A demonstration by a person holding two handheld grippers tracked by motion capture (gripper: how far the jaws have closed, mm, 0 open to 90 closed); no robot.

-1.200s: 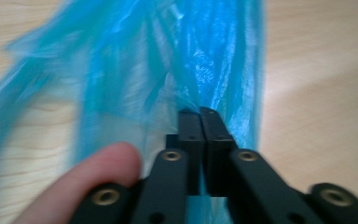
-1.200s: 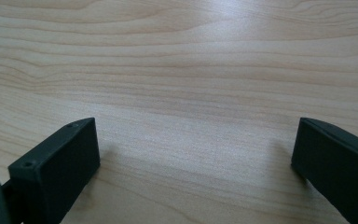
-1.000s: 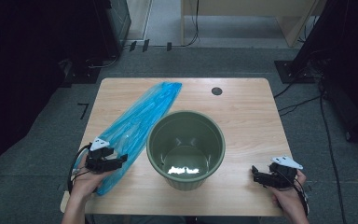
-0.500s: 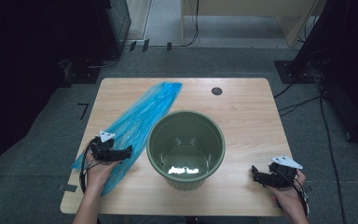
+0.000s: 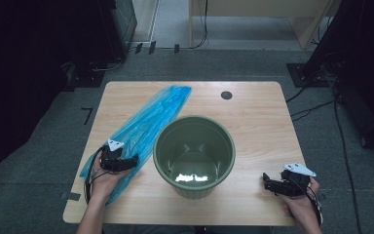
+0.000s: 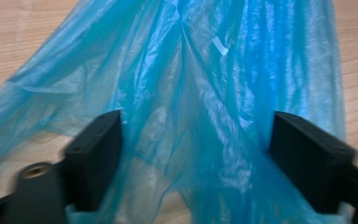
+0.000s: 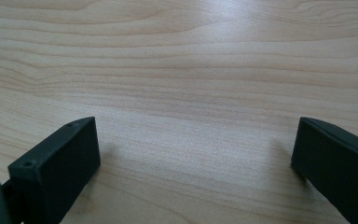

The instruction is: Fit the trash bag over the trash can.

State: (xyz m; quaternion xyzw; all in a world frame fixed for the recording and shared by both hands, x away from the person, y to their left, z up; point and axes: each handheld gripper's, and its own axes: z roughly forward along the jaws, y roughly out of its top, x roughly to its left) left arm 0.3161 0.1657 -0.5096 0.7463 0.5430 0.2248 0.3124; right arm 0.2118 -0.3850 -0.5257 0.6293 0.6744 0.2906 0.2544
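Bag (image 5: 141,122), a thin blue translucent plastic film, lies flat and creased along the left side of the tabletop (image 5: 258,122), its near end just beside the green bucket (image 5: 195,156). Left gripper (image 5: 126,161) sits over that near end; the left gripper view shows wrinkled film (image 6: 191,121) gathered between the jaws, which have just been closing but do not yet press it, so the gripper is still released. To grasp well, judged from here: bunch several folds together and close fully, since a single slippery layer may slide out. Right gripper (image 5: 268,184) rests apart with jaws spread over bare pale wood grain (image 7: 182,93). Bucket walls are smooth, rigid, glossy and round.
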